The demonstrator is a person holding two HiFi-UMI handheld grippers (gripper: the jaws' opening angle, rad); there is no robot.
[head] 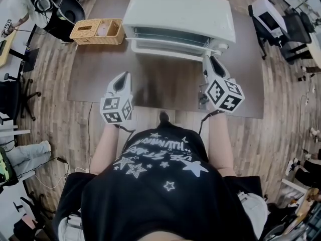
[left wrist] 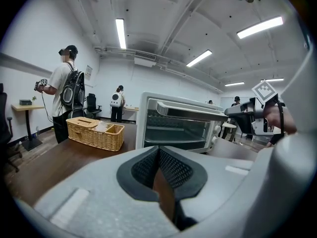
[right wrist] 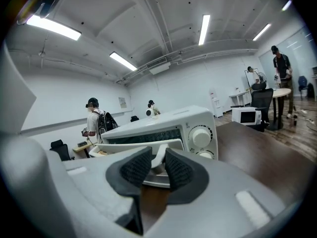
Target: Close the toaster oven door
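Observation:
A white toaster oven stands at the far side of the brown table. Its glass door leans partly open toward me, with the white handle bar along its top edge. My right gripper is at the handle's right end. In the right gripper view the handle runs in from the left, and its end sits pinched between the two dark pads of the right gripper. My left gripper hovers over the table left of the oven, shut and empty, its pads meeting at the tips.
A wicker basket sits on the table left of the oven. Office chairs and a person stand beyond the table's left corner. Another table with a white microwave is at the right. Wooden floor surrounds the table.

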